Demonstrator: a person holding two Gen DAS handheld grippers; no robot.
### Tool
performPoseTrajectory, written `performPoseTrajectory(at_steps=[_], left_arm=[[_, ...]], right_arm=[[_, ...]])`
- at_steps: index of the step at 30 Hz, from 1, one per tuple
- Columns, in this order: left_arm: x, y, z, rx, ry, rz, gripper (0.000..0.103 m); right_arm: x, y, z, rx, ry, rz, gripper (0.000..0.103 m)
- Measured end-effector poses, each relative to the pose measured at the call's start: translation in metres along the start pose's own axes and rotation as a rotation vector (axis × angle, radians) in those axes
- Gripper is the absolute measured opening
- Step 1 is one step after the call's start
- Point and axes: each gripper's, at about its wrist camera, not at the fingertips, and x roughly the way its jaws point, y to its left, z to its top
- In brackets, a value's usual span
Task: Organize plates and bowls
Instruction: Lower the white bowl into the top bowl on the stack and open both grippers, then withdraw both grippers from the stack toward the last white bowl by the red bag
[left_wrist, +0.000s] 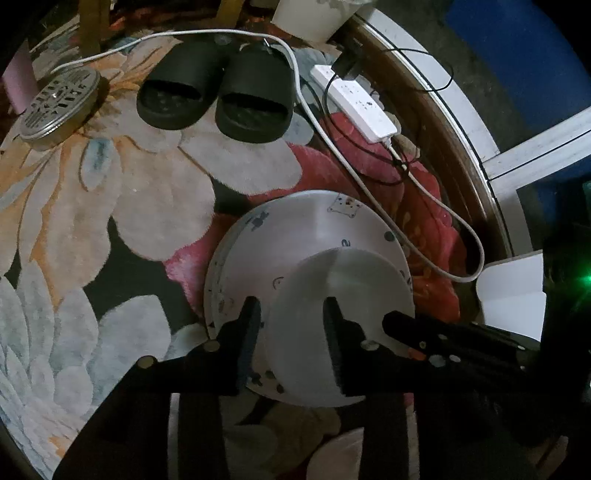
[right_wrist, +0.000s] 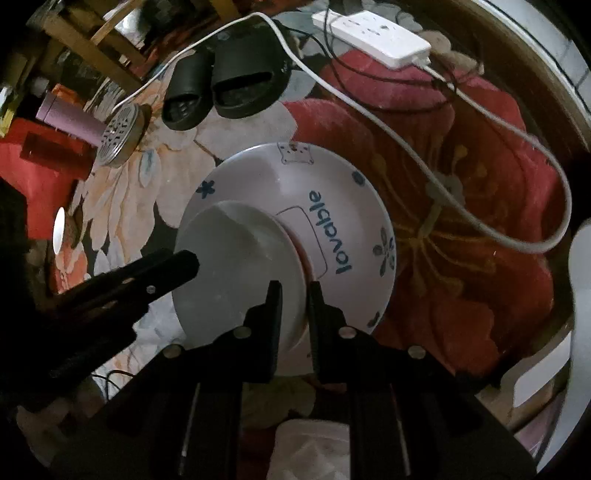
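A small plain white plate (left_wrist: 332, 295) rests upside down on a larger white bowl (left_wrist: 280, 236) printed with blue flowers and the word "lovable", which lies inverted on the floral rug. My left gripper (left_wrist: 291, 310) straddles the small plate's left rim with its jaws apart. In the right wrist view the small plate (right_wrist: 236, 258) sits on the bowl (right_wrist: 332, 192), and my right gripper (right_wrist: 293, 291) is closed on the plate's near edge. The left gripper's finger (right_wrist: 184, 264) touches the plate's left edge there.
Black slippers (left_wrist: 218, 99) lie beyond the bowl. A white power strip (left_wrist: 354, 99) and a white cable (left_wrist: 369, 184) run along the right. A round metal strainer (left_wrist: 59, 103) sits far left. A white object (left_wrist: 513, 291) stands at the right.
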Motion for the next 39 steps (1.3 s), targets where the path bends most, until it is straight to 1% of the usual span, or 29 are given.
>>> performPoseTrajectory(at_steps=[1,2,3,6,8,9,10,11,12,14,15,17,21,39], left_arm=[[-0.002,0.000,-0.001,0.001,-0.005,0.002,0.069],[-0.006,0.002,-0.002,0.003,-0.018,0.005,0.079],[-0.010,0.004,-0.003,0.006,-0.031,0.010,0.088],[-0.020,0.014,-0.005,0.006,-0.043,0.038,0.099],[-0.025,0.023,-0.007,-0.007,-0.051,0.069,0.100],[-0.028,0.028,-0.007,-0.015,-0.056,0.085,0.101],[-0.031,0.034,-0.008,-0.025,-0.060,0.100,0.101],[-0.033,0.040,-0.009,-0.036,-0.064,0.111,0.101],[-0.035,0.046,-0.010,-0.047,-0.065,0.118,0.101],[-0.038,0.057,-0.011,-0.067,-0.065,0.133,0.101],[-0.039,0.062,-0.012,-0.074,-0.066,0.142,0.102],[-0.043,0.071,-0.014,-0.084,-0.069,0.166,0.102],[-0.048,0.086,-0.018,-0.098,-0.075,0.193,0.102],[-0.065,0.141,-0.041,-0.164,-0.069,0.241,0.102]], right_arm=[[0.000,-0.001,0.000,0.004,0.000,0.003,0.015],[-0.001,0.000,0.001,0.005,-0.003,0.005,0.017],[-0.003,0.000,0.001,0.006,-0.010,0.003,0.017],[-0.007,0.004,0.004,0.001,-0.013,-0.018,0.017],[-0.008,0.008,0.006,-0.007,-0.024,-0.038,0.020],[-0.008,0.010,0.006,-0.007,-0.028,-0.037,0.025],[-0.008,0.012,0.006,-0.007,-0.034,-0.030,0.030],[-0.008,0.014,0.006,-0.008,-0.039,-0.022,0.049],[-0.008,0.017,0.006,-0.009,-0.046,-0.020,0.071],[-0.012,0.025,0.006,-0.022,-0.073,-0.022,0.090],[-0.013,0.029,0.006,-0.035,-0.084,-0.030,0.092],[-0.016,0.038,0.008,-0.068,-0.106,-0.050,0.093],[-0.017,0.049,0.011,-0.085,-0.118,-0.045,0.095],[0.001,0.113,-0.002,-0.214,-0.086,-0.022,0.096]])
